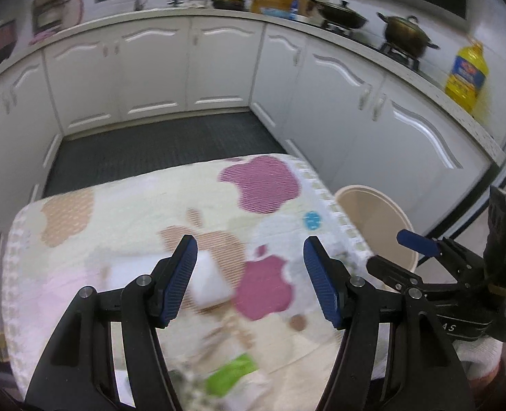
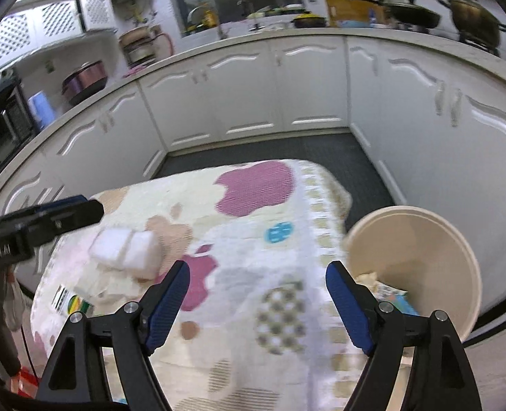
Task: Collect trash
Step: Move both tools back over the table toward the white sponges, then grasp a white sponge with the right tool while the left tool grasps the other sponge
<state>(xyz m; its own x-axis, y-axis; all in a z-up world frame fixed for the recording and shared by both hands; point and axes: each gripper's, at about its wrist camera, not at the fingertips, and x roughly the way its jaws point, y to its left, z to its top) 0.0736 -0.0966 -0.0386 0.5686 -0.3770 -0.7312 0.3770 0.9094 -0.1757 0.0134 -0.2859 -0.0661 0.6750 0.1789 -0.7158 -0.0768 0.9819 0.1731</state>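
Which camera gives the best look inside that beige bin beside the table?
The right wrist view. There the bin shows its whole open mouth, with some crumpled trash lying at the bottom. In the left wrist view the bin is partly hidden behind the table edge and the right gripper, so its contents cannot be seen.

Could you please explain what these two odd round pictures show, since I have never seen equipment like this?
A person holds a two-fingered grabbing tool in each hand, with a wide-angle camera on each looking along its blue fingers. One picture comes from the left gripper, the other from the right gripper. Both have their jaws open and hold nothing. Below is a table under a patterned cloth. On it lie a white packet and a green-labelled wrapper. Beside the table stands a beige bin with some trash inside.
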